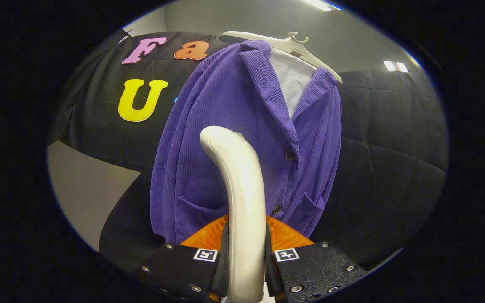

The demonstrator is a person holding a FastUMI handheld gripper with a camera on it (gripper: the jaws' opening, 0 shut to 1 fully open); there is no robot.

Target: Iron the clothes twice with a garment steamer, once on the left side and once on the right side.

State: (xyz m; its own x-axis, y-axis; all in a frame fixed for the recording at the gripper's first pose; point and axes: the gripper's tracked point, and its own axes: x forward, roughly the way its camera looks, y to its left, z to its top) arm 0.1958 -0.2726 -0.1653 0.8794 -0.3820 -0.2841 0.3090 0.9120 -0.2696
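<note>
— Where's the garment, and is anything in its pockets?

— The purple corduroy jacket [242, 139] hangs on a white hanger [297, 48] against the black cloth wall [394, 151], a white shirt [293, 80] showing at the open collar. Two patch pockets sit low on the front; I can't tell whether anything is in them.

— And the fingers [222, 256]?

— Closed in tight on the handle of the garment steamer [242, 202], one pressing each side. The pale handle rises from between them and curves forward towards the jacket's left front, its tip close before the cloth; whether it touches, I can't say
</note>
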